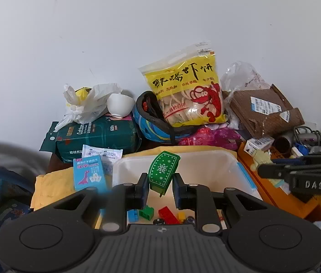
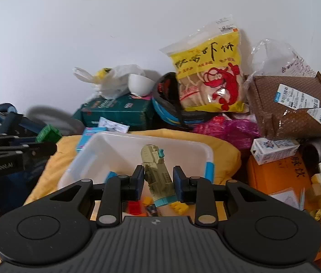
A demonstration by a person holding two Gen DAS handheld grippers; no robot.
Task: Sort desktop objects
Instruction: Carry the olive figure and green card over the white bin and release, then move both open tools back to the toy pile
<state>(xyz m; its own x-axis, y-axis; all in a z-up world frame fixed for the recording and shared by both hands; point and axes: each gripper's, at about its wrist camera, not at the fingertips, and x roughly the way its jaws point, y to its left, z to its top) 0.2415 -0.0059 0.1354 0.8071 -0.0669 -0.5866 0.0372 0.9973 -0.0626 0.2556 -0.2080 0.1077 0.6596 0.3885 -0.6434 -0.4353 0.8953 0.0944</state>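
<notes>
The left gripper point(image 1: 160, 188) clamps a curved green band point(image 1: 163, 171) with a white snowflake print between its two blue-padded fingers point(image 1: 144, 187). The band stands nearly upright and hangs over the near part of a white plastic bin point(image 1: 233, 161).

The right gripper point(image 2: 157, 183) squeezes a khaki brick-built figure point(image 2: 157, 175) with a teal base. It tilts to the left, its upper end rising above the fingers point(image 2: 139, 180), and it sits over the same white bin point(image 2: 202, 150).

Inside the bin, on its near floor, lie loose toy bricks: a green brick point(image 1: 146, 212), a red brick point(image 1: 168, 215), a blue brick point(image 1: 132, 215) and a small yellow brick point(image 1: 181, 216). The bin has smooth walls, rounded corners and a pale blue clip on its right side. It rests on a soft yellow cloth point(image 1: 51, 184).

To the left, a light blue card box point(image 1: 89, 175) with a pink dinosaur lies on the cloth. Farther back sits a dark green soft pack point(image 1: 96, 136) with a white bowl point(image 1: 120, 105) on top and a crumpled white plastic bag point(image 1: 85, 104) beside it. In the middle far area, a glossy yellow snack bag point(image 1: 187, 91) printed with a red shrimp leans against the pale wall. To the far right lies a brown padded mailer point(image 1: 265, 111).
</notes>
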